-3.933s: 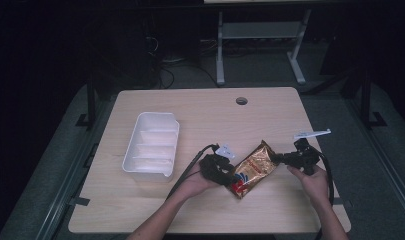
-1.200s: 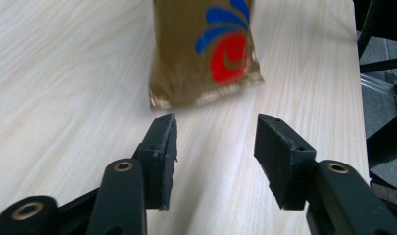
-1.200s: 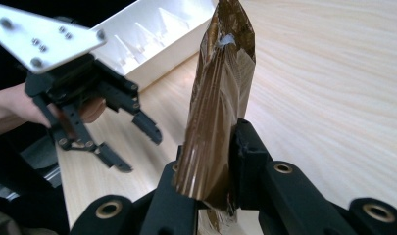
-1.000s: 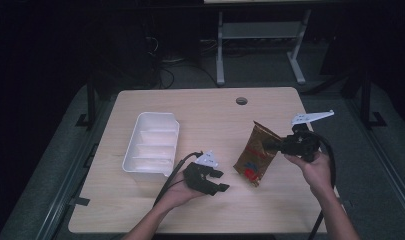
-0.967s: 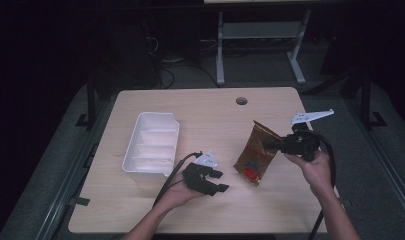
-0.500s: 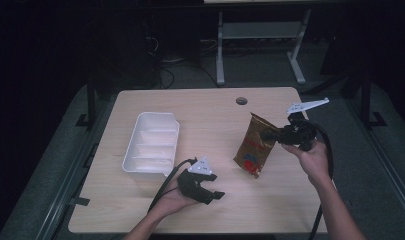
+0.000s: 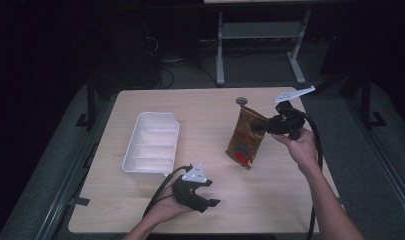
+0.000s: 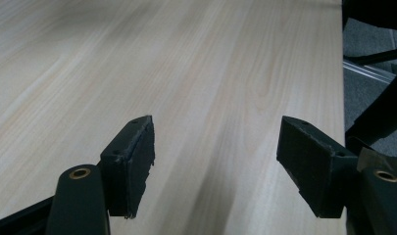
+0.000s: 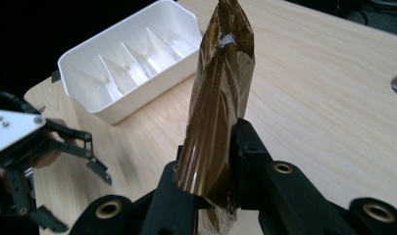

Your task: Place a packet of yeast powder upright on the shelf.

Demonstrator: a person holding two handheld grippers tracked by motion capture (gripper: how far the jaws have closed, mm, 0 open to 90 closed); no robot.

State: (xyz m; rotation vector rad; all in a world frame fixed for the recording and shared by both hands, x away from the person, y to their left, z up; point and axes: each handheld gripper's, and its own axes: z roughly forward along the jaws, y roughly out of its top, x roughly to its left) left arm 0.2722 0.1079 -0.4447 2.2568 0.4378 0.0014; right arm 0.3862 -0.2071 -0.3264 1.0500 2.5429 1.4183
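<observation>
So the right gripper (image 7: 268, 125) has a brown foil snack bag (image 7: 246, 137) pinched at one edge — jaws clamped tight on the foil, and in the right gripper view the bag (image 9: 216, 103) stands up between them like a folded fin. From above, the bag hangs off the table, over its right half, with the red print down at its lower end. It looks clear of the wood, though from this angle I can't be totally sure the bottom corner isn't brushing it.

The left gripper (image 7: 206, 193) sits low near the front edge of the wooden table (image 7: 200, 107), held in the person's left hand (image 7: 165, 210). Its jaws have just been opening and stand wide apart with nothing between them — the left gripper view just has bare wood grain past the two black pads (image 8: 132, 164).

A white divided tray (image 7: 152, 142) rests on the left half of the table, well apart from the bag, compartments open to the top.
</observation>
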